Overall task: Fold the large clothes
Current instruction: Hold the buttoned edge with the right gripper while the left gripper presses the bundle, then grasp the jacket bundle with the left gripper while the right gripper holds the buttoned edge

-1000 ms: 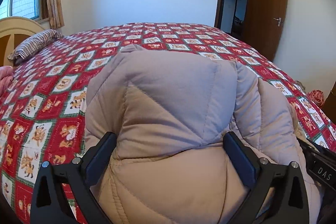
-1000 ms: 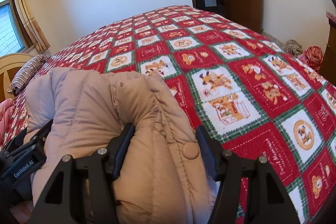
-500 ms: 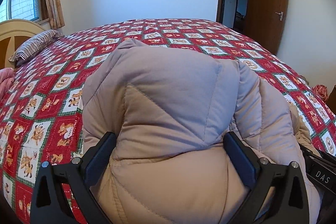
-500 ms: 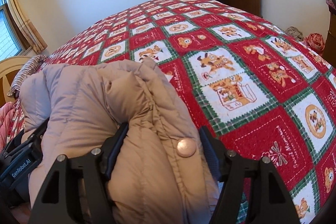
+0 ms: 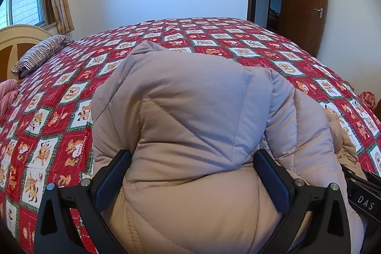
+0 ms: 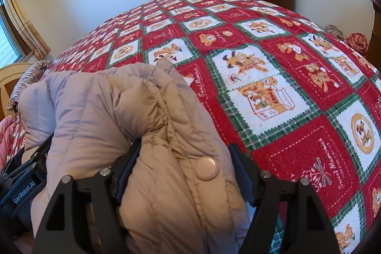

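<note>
**Padded coat bundled between two grippers at the near edge of the bed**

The beige padded coat point(image 5: 195, 125) lies in a thick, partly folded bundle on the red patchwork bedspread point(image 5: 59, 111), at the edge nearest the person; the far stretch of the bed is bare of clothing. The bundle's long axis runs crosswise, from one gripper to the other, so each tool meets one end of it and neither is nearer.

The left gripper point(image 5: 193, 180) straddles a bulging fold, and both dark pads point(image 5: 112, 180) press into the padding: the fingers are clamped on the coat, held wide by its bulk. The right gripper point(image 6: 183, 173) sits at the front edge that bears a round snap button point(image 6: 206, 168). Its jaws have just been opening with the coat between them. The pad point(image 6: 127, 163) on the window side lies against the fabric, while the opposite pad looks to stand just clear of the coat's edge, so this grip reads as released or nearly so.

The coat lies forward of and below both sets of fingers, which point down and across the bed towards the far wall. Any further fold would probably carry the near end away from the person along that line. A striped pillow point(image 5: 40, 54) rests by the headboard, well apart from the coat.
</note>
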Demonstrator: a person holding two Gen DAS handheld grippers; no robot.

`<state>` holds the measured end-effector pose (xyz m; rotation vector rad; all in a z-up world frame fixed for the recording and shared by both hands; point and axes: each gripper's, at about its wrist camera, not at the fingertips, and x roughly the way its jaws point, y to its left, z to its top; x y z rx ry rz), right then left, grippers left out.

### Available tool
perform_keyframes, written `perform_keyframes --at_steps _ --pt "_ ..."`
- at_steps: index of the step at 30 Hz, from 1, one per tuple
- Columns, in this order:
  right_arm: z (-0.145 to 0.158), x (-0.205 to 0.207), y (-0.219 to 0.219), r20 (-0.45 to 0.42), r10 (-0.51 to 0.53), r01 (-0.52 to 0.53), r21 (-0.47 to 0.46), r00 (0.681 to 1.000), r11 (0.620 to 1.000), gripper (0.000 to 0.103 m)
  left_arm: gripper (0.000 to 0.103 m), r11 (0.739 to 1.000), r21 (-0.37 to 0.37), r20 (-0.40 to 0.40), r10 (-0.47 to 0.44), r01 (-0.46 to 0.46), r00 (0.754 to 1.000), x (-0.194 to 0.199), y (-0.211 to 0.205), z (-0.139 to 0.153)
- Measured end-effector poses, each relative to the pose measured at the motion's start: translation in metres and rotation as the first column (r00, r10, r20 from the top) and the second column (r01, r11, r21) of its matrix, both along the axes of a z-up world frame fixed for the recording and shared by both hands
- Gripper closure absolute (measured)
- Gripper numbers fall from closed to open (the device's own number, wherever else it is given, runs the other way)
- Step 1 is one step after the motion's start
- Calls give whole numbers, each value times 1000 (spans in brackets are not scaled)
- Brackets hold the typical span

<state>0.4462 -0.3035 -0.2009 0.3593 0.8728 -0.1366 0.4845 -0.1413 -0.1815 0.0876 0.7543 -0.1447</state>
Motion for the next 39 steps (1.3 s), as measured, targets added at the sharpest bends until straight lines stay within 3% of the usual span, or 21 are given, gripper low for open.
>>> perform_keyframes --at_steps 22,25,27,29,34,36,39 --pt "0 5 3 -31 3 -5 -50 1000 999 28 1 999 42 -13 0 1 1000 2 -6 4" --pt "6 7 5 -46 23 -28 -108 999 994 22 1 1000 -11 -14 -5 5 1000 -16 14 22" --pt "8 9 -2 -57 60 -65 -91 997 994 20 1 1000 -13 20 4 -4 1000 -34 32 31" --pt "7 6 -8 -56 64 -69 -86 996 994 14 1 1000 -23 1 -12 12 1000 -43 42 27" --pt "6 -11 -7 10 25 -24 -77 1000 997 14 1 991 -134 -43 -12 6 999 -45 57 6" --pt "7 -14 -5 29 27 -25 -94 999 995 15 0 989 -147 -57 -20 11 998 -38 50 -2" --pt "3 -11 -11 20 30 -29 -48 999 998 15 0 988 -152 -62 -18 9 998 -35 45 -5"
